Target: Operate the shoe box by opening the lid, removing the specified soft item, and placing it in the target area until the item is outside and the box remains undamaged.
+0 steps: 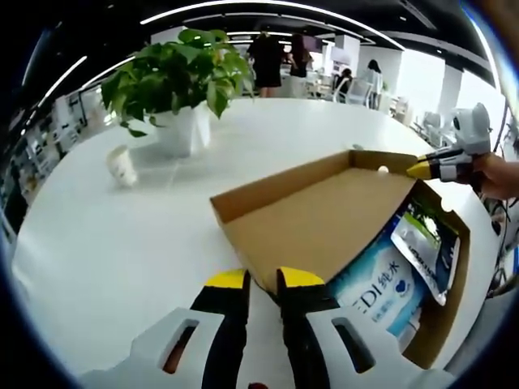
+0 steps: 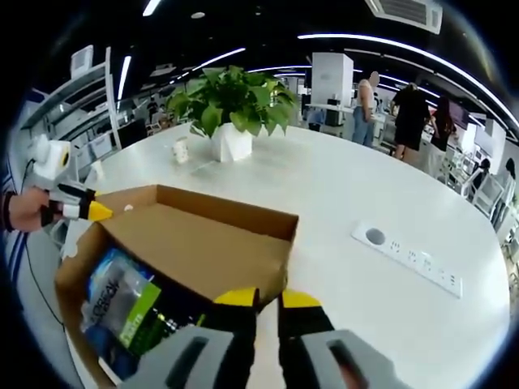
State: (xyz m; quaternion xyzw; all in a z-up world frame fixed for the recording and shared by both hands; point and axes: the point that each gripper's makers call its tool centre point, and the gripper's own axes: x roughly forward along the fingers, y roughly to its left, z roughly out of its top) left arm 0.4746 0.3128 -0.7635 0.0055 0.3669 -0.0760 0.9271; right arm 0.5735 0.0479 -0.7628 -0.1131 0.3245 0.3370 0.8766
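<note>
An open brown cardboard shoe box (image 1: 442, 316) lies on a white table (image 1: 105, 243). Its lid (image 1: 324, 219) is raised and held flat over the box. My left gripper (image 1: 263, 279) is shut on the lid's near corner. At the far corner, the right gripper (image 1: 418, 170) pinches the lid edge with its yellow tips. In the right gripper view, the right gripper (image 2: 268, 298) grips the lid (image 2: 203, 243) and the left gripper (image 2: 101, 212) holds the opposite corner. Soft packets sit inside: a blue-white pack (image 1: 381, 284) and a green-labelled pouch (image 2: 130, 312).
A potted plant (image 1: 178, 81) (image 2: 231, 105) stands in a white pot behind the box, a small cup (image 1: 122, 166) beside it. A socket strip (image 2: 409, 255) is set into the table right of the box. People stand far back.
</note>
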